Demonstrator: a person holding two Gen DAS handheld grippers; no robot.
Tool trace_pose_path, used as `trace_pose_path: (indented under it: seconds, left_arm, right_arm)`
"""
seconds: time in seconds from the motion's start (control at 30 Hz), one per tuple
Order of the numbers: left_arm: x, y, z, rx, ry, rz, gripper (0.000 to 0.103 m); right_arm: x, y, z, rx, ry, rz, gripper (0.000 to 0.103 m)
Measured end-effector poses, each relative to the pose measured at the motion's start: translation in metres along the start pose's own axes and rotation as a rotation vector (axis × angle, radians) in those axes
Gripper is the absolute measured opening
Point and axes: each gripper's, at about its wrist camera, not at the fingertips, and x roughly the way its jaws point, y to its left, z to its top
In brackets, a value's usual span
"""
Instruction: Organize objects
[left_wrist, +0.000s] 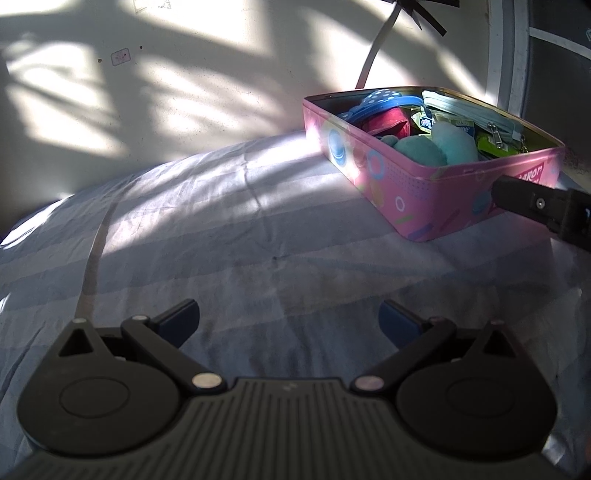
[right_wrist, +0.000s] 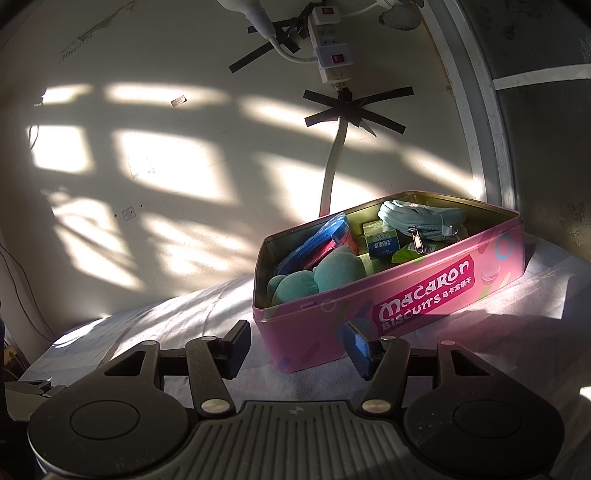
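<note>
Two grippers hang over a striped cloth (left_wrist: 229, 221), both with fingers spread wide and nothing between them. The pink tin (right_wrist: 424, 295), lid off, stands on the cloth by the wall (right_wrist: 166, 166). From the right wrist, the right gripper (right_wrist: 295, 347) is low and close to the tin: the tin's near corner sits just beyond the gap between the fingers, the right pad (right_wrist: 356, 345) overlapping the printed side, though I cannot tell whether it touches. From the left wrist, the left gripper (left_wrist: 290, 325) is well apart from the tin (left_wrist: 406, 184), which lies ahead and to the right, with only cloth between the fingers.

The left view shows one black finger of the right gripper (left_wrist: 524, 199) in front of the tin's long side. The right view alone shows the "MACARON BISCUITS" lettering, the taped power strip (right_wrist: 330, 48) on the wall, and clearer contents: a teal plush (right_wrist: 317, 277), a pale zip pouch (right_wrist: 421, 219), a small box (right_wrist: 382, 240) and a blue case (right_wrist: 314, 243).
</note>
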Motion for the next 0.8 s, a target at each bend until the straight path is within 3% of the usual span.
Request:
trace_pose_path:
  seconds: [0.53, 0.8]
  left_arm:
    - [0.0038, 0.0018, -0.0009, -0.019, 0.031, -0.032, 0.103]
    - [-0.0003, 0.002, -0.0005, -0.004, -0.009, -0.035, 0.103]
  right_arm:
    - [0.0006, 0.0006, -0.0002, 0.0, 0.001, 0.0, 0.055]
    - [0.0006, 0.001, -0.0006, -0.001, 0.003, 0.0, 0.055]
